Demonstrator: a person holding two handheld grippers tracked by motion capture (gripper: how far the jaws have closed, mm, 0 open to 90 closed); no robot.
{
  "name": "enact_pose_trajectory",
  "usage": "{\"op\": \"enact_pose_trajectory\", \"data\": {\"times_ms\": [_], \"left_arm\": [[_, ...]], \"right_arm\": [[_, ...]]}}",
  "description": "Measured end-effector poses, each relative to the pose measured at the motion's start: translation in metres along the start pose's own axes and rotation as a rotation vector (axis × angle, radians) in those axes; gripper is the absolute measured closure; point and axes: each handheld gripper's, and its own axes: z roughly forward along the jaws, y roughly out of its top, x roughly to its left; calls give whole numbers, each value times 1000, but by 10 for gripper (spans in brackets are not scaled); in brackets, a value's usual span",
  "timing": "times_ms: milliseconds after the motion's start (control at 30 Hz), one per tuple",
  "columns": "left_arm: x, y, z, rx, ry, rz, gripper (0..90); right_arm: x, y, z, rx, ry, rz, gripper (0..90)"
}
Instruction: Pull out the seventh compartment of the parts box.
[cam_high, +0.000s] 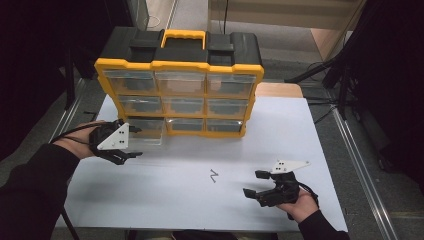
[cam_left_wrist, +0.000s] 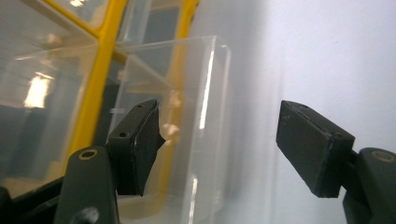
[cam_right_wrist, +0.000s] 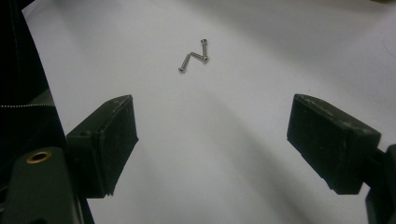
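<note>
**Grippers released, drawer pulled out**

Left gripper (cam_high: 134, 141) sat mid-left of the high view w/ jaws apart, gripping nothing. In its own view the clear drawer (cam_left_wrist: 187, 126) stood btwn the pads but wasn't pressed. That drawer (cam_high: 146, 131) stuck out from the bottom-left slot of the yellow organizer (cam_high: 180, 65). Right gripper (cam_high: 254, 184), lower right, also released, resting on the white tabletop (cam_high: 165, 195). Screws (cam_right_wrist: 194, 58) lay just ahead of it.

I see the organizer (cam_high: 180, 75) at the table's (cam_high: 320, 130) far side, its bottom-left drawer (cam_high: 147, 131) pulled out; three screws (cam_high: 214, 175) lie before it, between my grippers.
</note>
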Motion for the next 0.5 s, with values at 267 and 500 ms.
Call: {"op": "enact_pose_trajectory", "data": {"times_ms": [267,500], "left_arm": [[1,2,0,-33,-65,-86,208],[2,2,2,-58,-132,-166,207]], "right_arm": [[0,0,0,1,2,0,167],[1,0,0,1,3,-1,168]]}}
